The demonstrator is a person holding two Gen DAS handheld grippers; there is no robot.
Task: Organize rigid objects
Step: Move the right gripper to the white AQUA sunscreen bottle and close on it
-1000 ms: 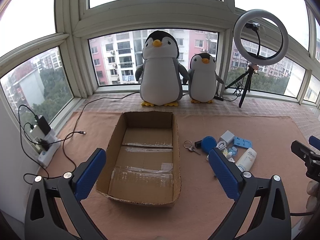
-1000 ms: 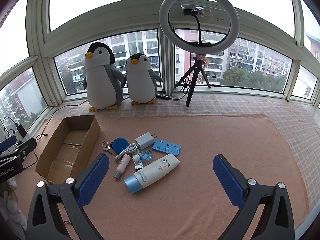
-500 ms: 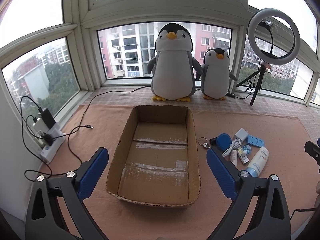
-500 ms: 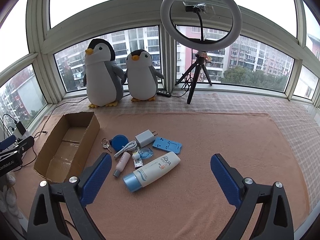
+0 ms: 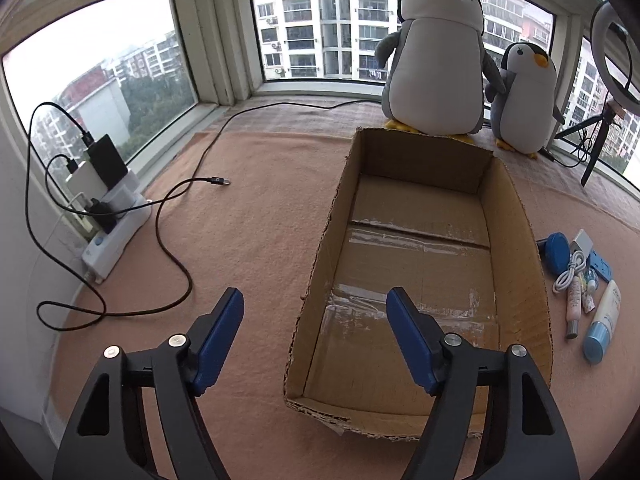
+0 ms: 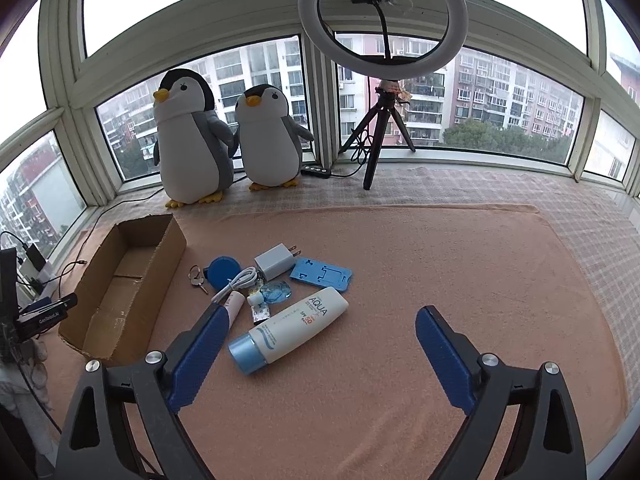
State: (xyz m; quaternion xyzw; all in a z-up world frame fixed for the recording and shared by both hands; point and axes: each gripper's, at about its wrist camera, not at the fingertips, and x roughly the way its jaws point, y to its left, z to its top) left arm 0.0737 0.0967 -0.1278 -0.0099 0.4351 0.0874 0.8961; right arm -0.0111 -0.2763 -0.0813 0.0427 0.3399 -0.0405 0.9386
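While both tongs gape, tube [image 6: 289, 329] between right tongs [image 6: 320, 334].

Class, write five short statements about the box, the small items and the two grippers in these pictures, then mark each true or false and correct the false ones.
1. The brown cardboard box holds nothing. True.
2. The white sunscreen tube with the blue cap stands upright. False: it lies on its side on the pink blanket.
3. The right gripper grips the tube. False: it is open and holds nothing.
4. The left gripper is open. True.
5. The white wall charger lies inside the box. False: it lies on the blanket beside the flat blue phone stand.
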